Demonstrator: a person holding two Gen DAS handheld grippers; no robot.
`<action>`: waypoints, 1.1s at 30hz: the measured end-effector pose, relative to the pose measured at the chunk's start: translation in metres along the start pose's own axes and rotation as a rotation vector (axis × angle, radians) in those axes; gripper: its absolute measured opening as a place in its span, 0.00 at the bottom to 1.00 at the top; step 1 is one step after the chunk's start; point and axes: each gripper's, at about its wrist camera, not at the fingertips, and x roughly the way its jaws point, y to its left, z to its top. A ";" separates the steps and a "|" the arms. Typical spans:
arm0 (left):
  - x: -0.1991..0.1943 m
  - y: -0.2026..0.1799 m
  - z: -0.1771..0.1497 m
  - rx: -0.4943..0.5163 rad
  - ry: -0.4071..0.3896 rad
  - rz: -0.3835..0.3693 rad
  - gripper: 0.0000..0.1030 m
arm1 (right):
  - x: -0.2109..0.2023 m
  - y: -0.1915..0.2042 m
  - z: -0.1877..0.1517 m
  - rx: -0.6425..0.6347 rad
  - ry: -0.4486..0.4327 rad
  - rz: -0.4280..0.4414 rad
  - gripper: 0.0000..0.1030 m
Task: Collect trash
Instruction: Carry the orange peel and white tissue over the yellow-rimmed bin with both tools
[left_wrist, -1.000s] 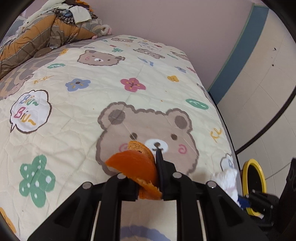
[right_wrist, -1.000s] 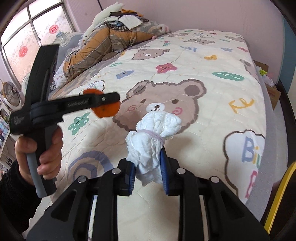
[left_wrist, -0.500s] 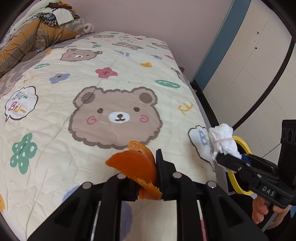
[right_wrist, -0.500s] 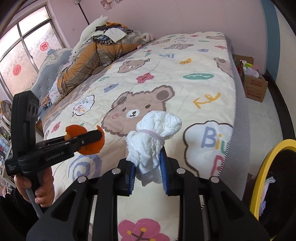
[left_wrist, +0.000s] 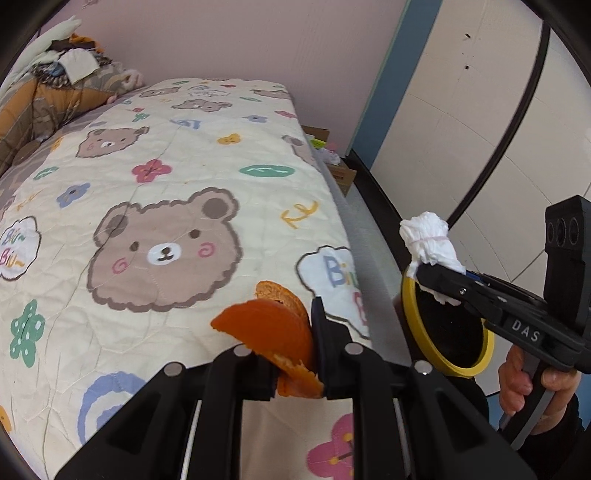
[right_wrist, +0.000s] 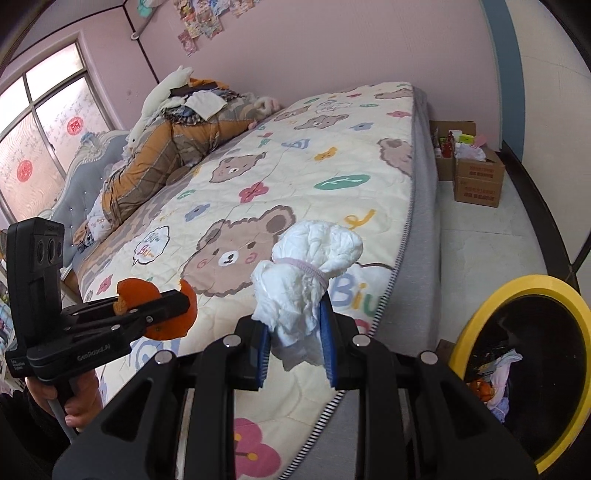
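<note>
Orange peel (left_wrist: 275, 332) clamped in left tool (left_wrist: 295, 334) – tissue wad (right_wrist: 308, 280) in right tool (right_wrist: 295, 341) – above bear-print bed (right_wrist: 295, 177).

From where I steer, the bed (left_wrist: 177, 206) fills the left and middle, its quilted top flat and bare across the near half, so either claw can sweep low over it. A heap of bedding and clothes (right_wrist: 173, 147) blocks the far end against the wall. Off the bed's right edge runs a strip of open floor (right_wrist: 480, 236), narrow between mattress side and wall. Cardboard boxes (right_wrist: 476, 177) close that strip at its far end. The yellow-rimmed bin (right_wrist: 480, 317) stands just beside the bed's near corner, mouth open and unobstructed, with trash already lying in the bottom.
</note>
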 end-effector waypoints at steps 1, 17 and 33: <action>0.002 -0.007 0.002 0.013 0.000 -0.007 0.14 | -0.005 -0.006 0.000 0.005 -0.008 -0.012 0.22; 0.022 -0.107 0.018 0.186 -0.003 -0.129 0.14 | -0.075 -0.092 -0.007 0.122 -0.121 -0.139 0.22; 0.075 -0.193 0.022 0.284 0.067 -0.201 0.15 | -0.118 -0.180 -0.032 0.259 -0.136 -0.273 0.22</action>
